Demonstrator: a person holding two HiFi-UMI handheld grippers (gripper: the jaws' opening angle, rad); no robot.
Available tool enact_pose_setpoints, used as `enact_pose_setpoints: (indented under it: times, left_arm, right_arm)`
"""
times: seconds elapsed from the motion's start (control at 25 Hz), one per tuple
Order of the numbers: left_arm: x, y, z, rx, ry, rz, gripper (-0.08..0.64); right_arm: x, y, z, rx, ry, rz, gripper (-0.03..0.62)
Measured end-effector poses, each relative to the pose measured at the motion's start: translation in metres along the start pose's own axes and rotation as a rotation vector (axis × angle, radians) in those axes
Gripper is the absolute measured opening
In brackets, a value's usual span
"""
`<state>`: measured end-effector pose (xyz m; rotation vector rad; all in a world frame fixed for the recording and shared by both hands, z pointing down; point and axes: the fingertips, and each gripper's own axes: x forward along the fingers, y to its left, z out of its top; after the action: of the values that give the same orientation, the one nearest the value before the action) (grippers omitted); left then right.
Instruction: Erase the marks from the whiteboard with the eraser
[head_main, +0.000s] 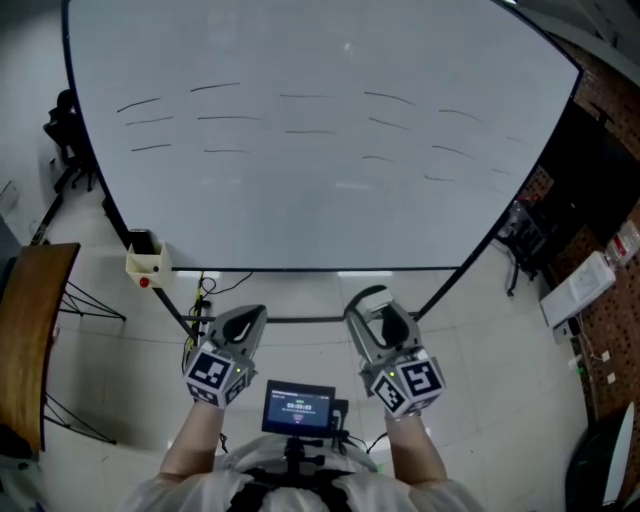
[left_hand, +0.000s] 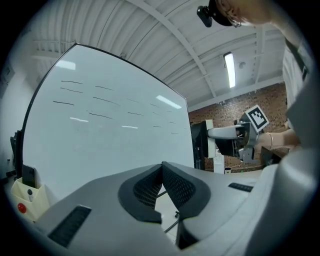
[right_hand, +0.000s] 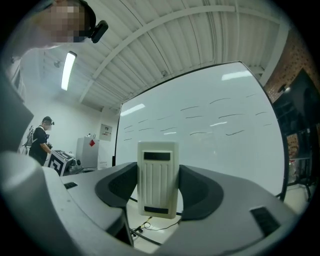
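A large whiteboard (head_main: 320, 200) stands ahead with several short black strokes (head_main: 215, 87) in rows across its upper part; the strokes show in the left gripper view (left_hand: 72, 82) and right gripper view (right_hand: 235, 133) too. My right gripper (head_main: 368, 302) is shut on a cream ribbed eraser (right_hand: 158, 179), held upright between the jaws, a short way off the board. The eraser looks dark in the head view (head_main: 372, 296). My left gripper (head_main: 250, 315) is shut with nothing in it, its pads (left_hand: 162, 187) touching, below the board's lower edge.
A cream holder box (head_main: 148, 264) with a red dot hangs at the board's lower left corner. Cables (head_main: 203, 292) lie on the floor under the board. A wooden table (head_main: 30, 330) stands at left, black stands (head_main: 525, 240) at right. Another person (right_hand: 40, 141) stands far left.
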<state>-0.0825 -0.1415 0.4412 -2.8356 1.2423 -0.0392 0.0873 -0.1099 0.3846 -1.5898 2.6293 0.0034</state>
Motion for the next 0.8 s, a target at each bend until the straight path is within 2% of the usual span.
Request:
enact_pose_setpoints:
  times: [0.44,0.64,0.8]
  left_arm:
    - [0.113,0.001,0.027,0.011,-0.031,0.108,0.005]
    - [0.143,0.0,0.027,0.017,-0.023,0.134,0.005]
    - [0.15,0.014,0.025,0.004,-0.023,0.163,0.005]
  right_arm:
    - [0.056,-0.117,0.028,-0.019,-0.023,0.103,0.252]
    - [0.076,-0.154,0.034,-0.036,-0.037,0.114,0.252]
    - [0.097,-0.165,0.036,-0.049,-0.038,0.106,0.252]
